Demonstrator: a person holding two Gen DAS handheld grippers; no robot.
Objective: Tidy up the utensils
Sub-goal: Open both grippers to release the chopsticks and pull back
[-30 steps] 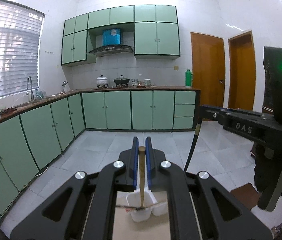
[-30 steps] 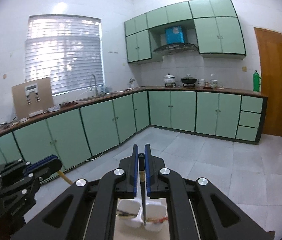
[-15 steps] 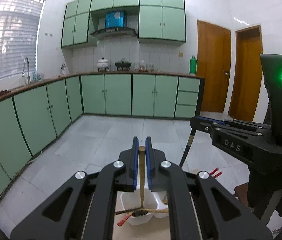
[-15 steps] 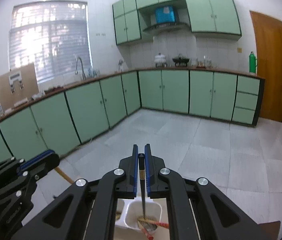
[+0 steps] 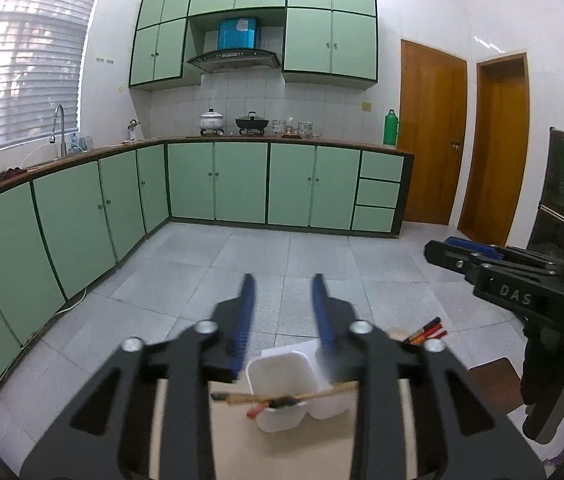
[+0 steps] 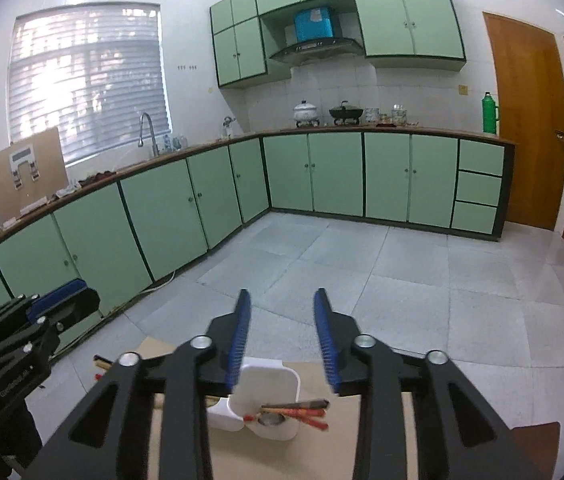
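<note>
Tongs: left tongs (image 5: 282, 300) and right tongs (image 6: 282, 316) both gape wide, holding nothing. Below them a white utensil holder (image 5: 282, 376) on the desk (image 5: 306, 452) holds chopsticks (image 5: 282, 398).

Far ahead of you runs a counter of green cabinets (image 5: 241, 184) — two pots (image 5: 229, 122) under the range hood (image 5: 233, 60), a green bottle (image 5: 390, 127) right.
</note>
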